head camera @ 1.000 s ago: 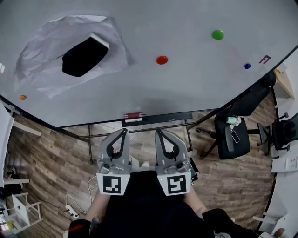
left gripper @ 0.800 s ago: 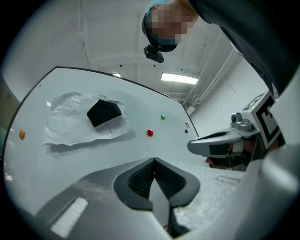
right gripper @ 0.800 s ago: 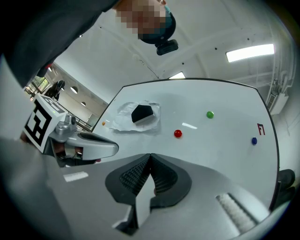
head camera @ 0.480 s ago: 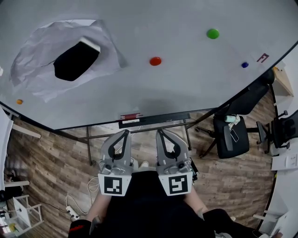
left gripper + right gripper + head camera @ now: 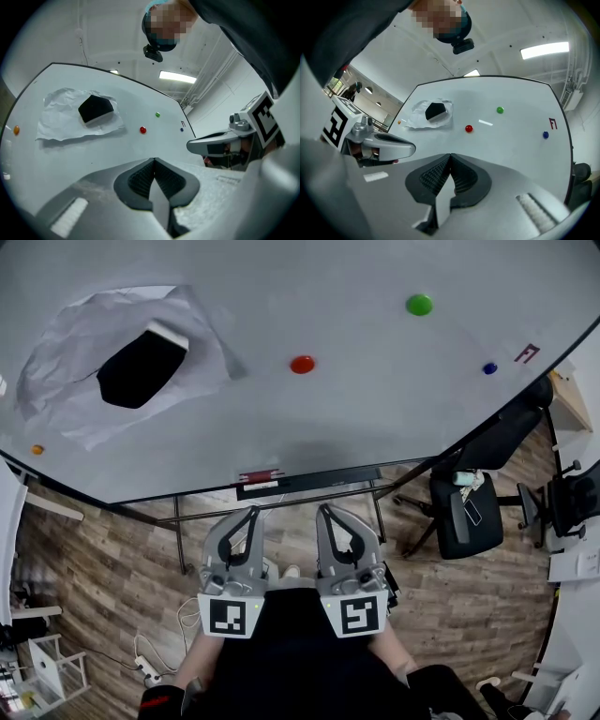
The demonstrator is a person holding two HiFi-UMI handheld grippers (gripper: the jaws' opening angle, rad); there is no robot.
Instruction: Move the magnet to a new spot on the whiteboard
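A whiteboard [image 5: 375,418] fills the top of the head view. On it sit a red magnet [image 5: 302,364] near the middle, a green magnet [image 5: 419,304] up right, a small blue magnet [image 5: 489,367] by red lettering, and an orange magnet [image 5: 37,449] at the far left. My left gripper [image 5: 251,512] and right gripper [image 5: 323,511] hang side by side below the board's lower edge, both shut and empty, well short of any magnet. The red magnet [image 5: 143,130] shows far ahead in the left gripper view, and the same red magnet [image 5: 468,128] in the right gripper view.
Crumpled white paper [image 5: 84,409] with a black eraser [image 5: 141,367] on it clings to the board's left part. A red marker [image 5: 261,476] lies on the board's tray. A black office chair [image 5: 469,517] stands at the right on the wooden floor; a power strip [image 5: 150,673] lies lower left.
In the head view the magnets and the paper have drifted slightly left. Both grippers stay shut in about the same low place.
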